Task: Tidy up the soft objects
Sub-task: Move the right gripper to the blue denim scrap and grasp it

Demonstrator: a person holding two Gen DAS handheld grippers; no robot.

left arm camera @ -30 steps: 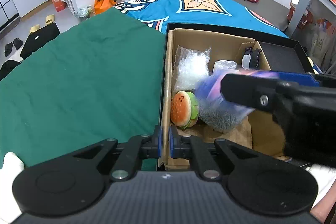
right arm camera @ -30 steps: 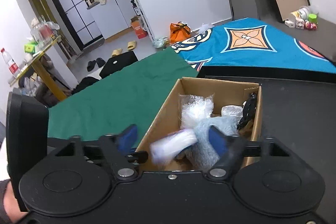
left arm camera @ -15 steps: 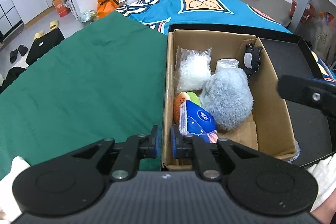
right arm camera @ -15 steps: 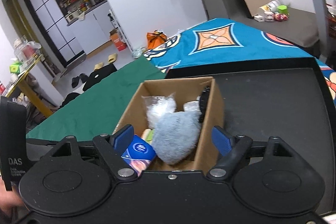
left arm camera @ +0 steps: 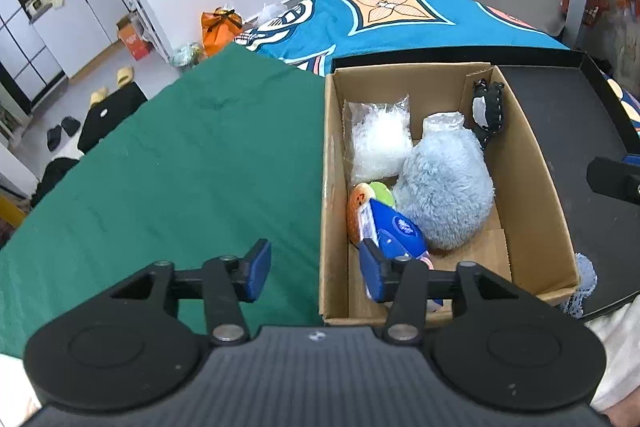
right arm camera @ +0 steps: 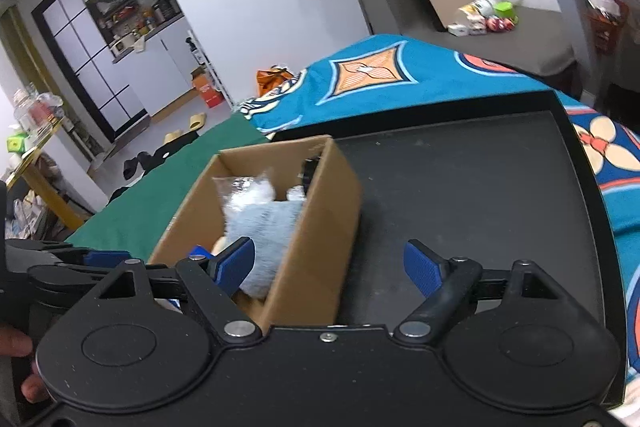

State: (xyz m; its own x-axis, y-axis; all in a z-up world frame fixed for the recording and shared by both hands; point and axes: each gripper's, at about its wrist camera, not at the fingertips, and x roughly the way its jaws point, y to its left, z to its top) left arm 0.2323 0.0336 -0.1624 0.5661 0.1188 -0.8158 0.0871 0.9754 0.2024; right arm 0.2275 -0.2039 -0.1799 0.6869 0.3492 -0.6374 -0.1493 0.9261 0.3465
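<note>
A brown cardboard box [left arm camera: 532, 163] stands on a black tray [left arm camera: 576, 131]. In it lie a fluffy light-blue plush [left arm camera: 446, 187], a blue tissue pack [left arm camera: 394, 231], a burger plush [left arm camera: 360, 203], a clear bag of white stuffing [left arm camera: 378, 143] and a black-and-white item [left arm camera: 486, 107]. My left gripper [left arm camera: 316, 269] is open and empty, straddling the box's near left wall. My right gripper [right arm camera: 330, 263] is open and empty above the box's [right arm camera: 316, 235] near right side; the blue plush [right arm camera: 264, 231] shows inside.
A green cloth [left arm camera: 168, 163] covers the surface left of the box; a teal patterned cloth [left arm camera: 384, 11] lies behind. A light-blue knitted piece [left arm camera: 582, 285] lies on the tray at the box's near right corner. Floor clutter and cabinets stand far left.
The tissue pack left my right gripper and now lies in the box. My right gripper pulled back to the right. My left gripper, shut before, has opened.
</note>
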